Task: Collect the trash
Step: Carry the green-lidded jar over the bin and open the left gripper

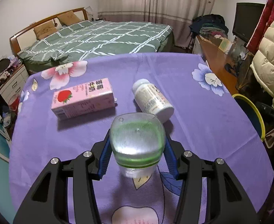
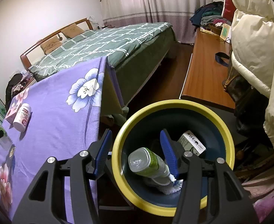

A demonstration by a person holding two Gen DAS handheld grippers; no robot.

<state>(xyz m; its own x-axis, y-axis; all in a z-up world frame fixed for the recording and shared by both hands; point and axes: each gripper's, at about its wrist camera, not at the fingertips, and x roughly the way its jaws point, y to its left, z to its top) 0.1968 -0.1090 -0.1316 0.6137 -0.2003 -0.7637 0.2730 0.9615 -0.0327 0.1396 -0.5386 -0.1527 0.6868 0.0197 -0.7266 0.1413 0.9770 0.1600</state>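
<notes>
The left claw [image 1: 137, 145] is seen clamped on a clear plastic bottle [image 1: 137, 140] with a green label, its base turned toward the camera and both blue pads [image 1: 104, 156] pressed against its sides. The bottle is held above the worktop [image 1: 202, 130], which is covered in a purple cloth printed with flowers. Just ahead, a pink strawberry milk carton [image 1: 82, 99] is lying flat on the cloth, and to its right a white pill bottle [image 1: 152, 99] is lying on its side, a little apart from the carton. At the right edge of the worktop the yellow rim of a bin [image 1: 256, 112] is glimpsed.

Over in the right wrist view, the right claw [image 2: 136, 149] is held with its fingers spread apart, nothing between them, directly over the bin [image 2: 174, 104], dark blue inside with a yellow rim. Inside it, a second green-labelled bottle [image 2: 148, 162] is lying tilted, a green and white carton [image 2: 192, 142] is resting against the far wall, and something white is partly hidden beneath the bottle. The bin is placed just beside the worktop's edge, with the pill bottle and carton visible far to the left on the cloth.
</notes>
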